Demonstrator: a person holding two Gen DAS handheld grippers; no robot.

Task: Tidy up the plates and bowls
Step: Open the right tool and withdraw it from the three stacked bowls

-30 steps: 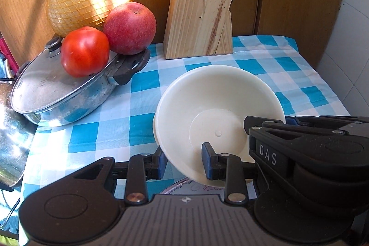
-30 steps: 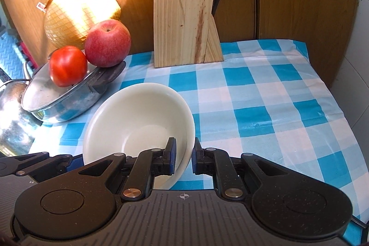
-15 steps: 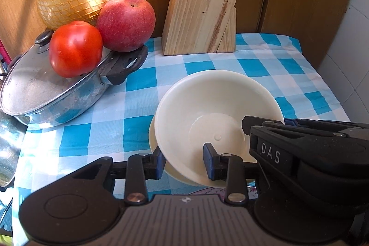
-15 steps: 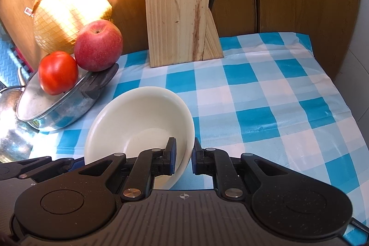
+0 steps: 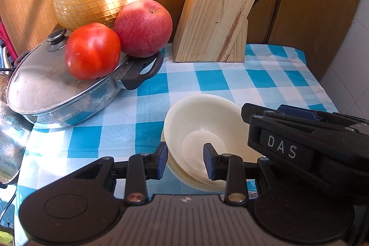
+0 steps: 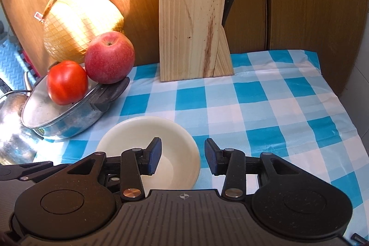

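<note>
Left wrist view: two cream bowls on the checked desk [image 5: 207, 80] at about 5 o'clock, top bowl [image 5: 207, 117] nested in the lower bowl [image 5: 182, 176]. Looks a little off-centre, with more of the lower rim showing at 7 o'clock.

Left gripper [image 5: 184, 161]: jaws close together, near wall of the top bowl between them, one pad outside and one inside. Cannot tell whether pinching it or just sitting beside it.

Right gripper [image 6: 182, 159], seen in the right wrist view: jaws opening, far side of the rim between them, pads spread and clear of it. One pad over the inside of the bowl, the other over the cloth at 3 o'clock.

Likely near the end of stacking these two.

Things that could go wrong:
- Pulling the left jaws away while gripping could drag the top bowl up and tip it out.
- Lifting the right jaws crookedly could catch the rim and knock the stack sideways.
- Swinging toward 10 o'clock could bump the pot [image 5: 57, 93] and send the tomato [image 5: 92, 51] and apple [image 5: 143, 28] rolling off its lid.
</note>
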